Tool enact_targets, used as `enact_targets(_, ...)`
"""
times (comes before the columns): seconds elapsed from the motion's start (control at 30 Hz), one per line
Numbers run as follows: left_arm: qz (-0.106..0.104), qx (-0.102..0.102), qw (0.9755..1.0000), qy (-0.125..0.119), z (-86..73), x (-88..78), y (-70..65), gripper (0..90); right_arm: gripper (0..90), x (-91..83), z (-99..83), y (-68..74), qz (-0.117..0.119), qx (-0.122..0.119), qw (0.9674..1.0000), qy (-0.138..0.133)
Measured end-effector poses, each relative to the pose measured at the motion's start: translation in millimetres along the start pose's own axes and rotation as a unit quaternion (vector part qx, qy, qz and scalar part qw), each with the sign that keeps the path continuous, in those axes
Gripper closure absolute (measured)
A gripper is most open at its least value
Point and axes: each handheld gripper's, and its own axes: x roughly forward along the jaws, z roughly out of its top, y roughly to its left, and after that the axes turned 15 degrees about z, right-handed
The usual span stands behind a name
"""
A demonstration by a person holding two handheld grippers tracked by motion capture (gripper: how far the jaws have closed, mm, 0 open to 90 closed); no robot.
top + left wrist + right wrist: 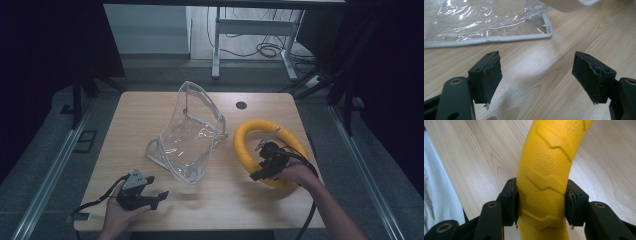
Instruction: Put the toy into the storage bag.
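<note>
Item: yellow ring (245, 136), a thick tube with raised zigzag tread, lying on the right half of the wooden table (150, 112). Its near arc is hidden under the right gripper (263, 161) in the high view; the far arc curves toward the table's back edge, short of a small dark round hole (241, 105).

Right gripper: held in the person's right hand (297, 175). The right gripper view shows both fingers (510, 200) pinching the ring's tube from either side, pads pressed flat against the yellow surface.

Left gripper (152, 197): held in the left hand (120, 212) at the table's near left. Fingers (490, 77) spread wide, nothing between them, bare wood beneath.

Clear plastic bag (187, 137): stands partly upright at the table's centre, just left of the ring, grey piping along its edges. Its corner lies ahead of the left gripper, apart from it.
</note>
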Motion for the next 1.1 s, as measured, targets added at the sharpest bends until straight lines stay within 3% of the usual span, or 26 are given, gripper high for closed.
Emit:
enact_targets(0.23,0.001,0.001,1.0000,-0.001,0.2,-0.1,0.5,23.3,52.1,-19.0,-3.3,-0.5,-0.002,0.002,0.9991,-0.043)
enact_targets(0.53,0.002,-0.001,1.0000,-0.002,0.5,-0.2,0.6,23.3,52.1,-54.9,-10.5,2.5,-0.018,-0.004,0.9929,-0.118)
enact_targets(0.63,0.002,-0.001,1.0000,-0.001,0.5,-0.1,0.7,23.3,52.1,-66.1,-10.8,6.6,-0.023,-0.012,0.9894,-0.143)
enact_targets(0.67,0.002,-0.001,1.0000,-0.002,0.6,-0.2,0.7,23.3,52.0,-74.0,-10.8,9.9,-0.024,-0.016,0.9860,-0.164)
enact_targets(0.73,0.001,-0.001,1.0000,-0.002,0.6,-0.3,0.7,23.3,52.0,-76.3,-10.8,11.0,-0.023,-0.019,0.9849,-0.171)
enact_targets(0.93,0.000,-0.001,1.0000,-0.002,0.6,0.1,0.6,23.3,52.0,-84.4,-9.6,17.9,-0.016,-0.034,0.9754,-0.217)
enact_targets(1.07,0.000,0.000,1.0000,-0.002,0.7,0.2,0.8,23.3,52.0,-85.2,-7.3,21.9,-0.005,-0.044,0.9666,-0.253)
enact_targets(1.1,0.000,0.000,1.0000,-0.002,0.8,0.2,0.8,23.3,52.0,-85.4,-6.8,22.5,0.001,-0.049,0.9629,-0.266)
